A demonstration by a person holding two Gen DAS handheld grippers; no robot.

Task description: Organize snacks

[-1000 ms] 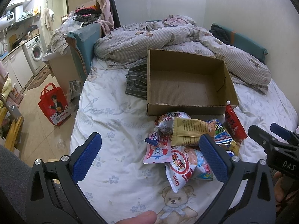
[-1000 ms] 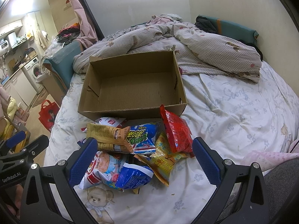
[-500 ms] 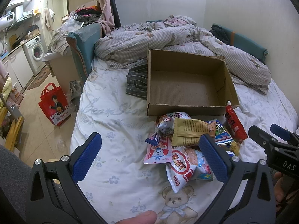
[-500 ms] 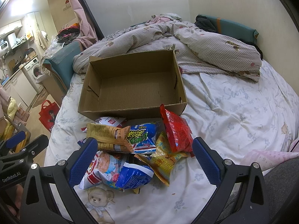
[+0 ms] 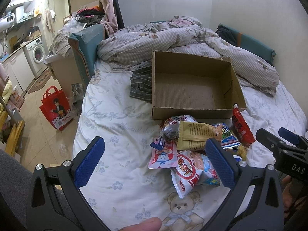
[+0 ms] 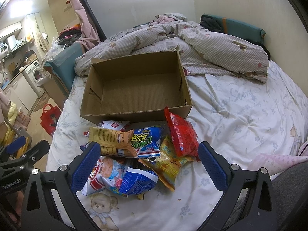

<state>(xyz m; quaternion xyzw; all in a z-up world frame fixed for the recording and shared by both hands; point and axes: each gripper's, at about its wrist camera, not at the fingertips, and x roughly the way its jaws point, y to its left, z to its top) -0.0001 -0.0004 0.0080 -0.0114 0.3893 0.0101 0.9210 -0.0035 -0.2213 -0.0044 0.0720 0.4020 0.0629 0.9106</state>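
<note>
An empty cardboard box (image 5: 190,94) (image 6: 138,94) lies open on the bed. In front of it is a pile of snack bags: a tan bag (image 5: 196,134) (image 6: 109,136), a red bag (image 5: 241,129) (image 6: 182,134), a blue bag (image 6: 146,138), a yellow bag (image 6: 171,163), a red-and-white bag (image 5: 186,173) and a small white pouch (image 5: 163,156). My left gripper (image 5: 154,163) is open and empty, hovering before the pile's left side. My right gripper (image 6: 148,165) is open and empty above the pile's near edge.
A rumpled checked duvet (image 5: 173,44) and a striped garment (image 5: 142,82) lie behind and left of the box. The bed's left edge drops to a floor with a red shopping bag (image 5: 56,107). Bare sheet (image 6: 240,119) lies to the right of the pile.
</note>
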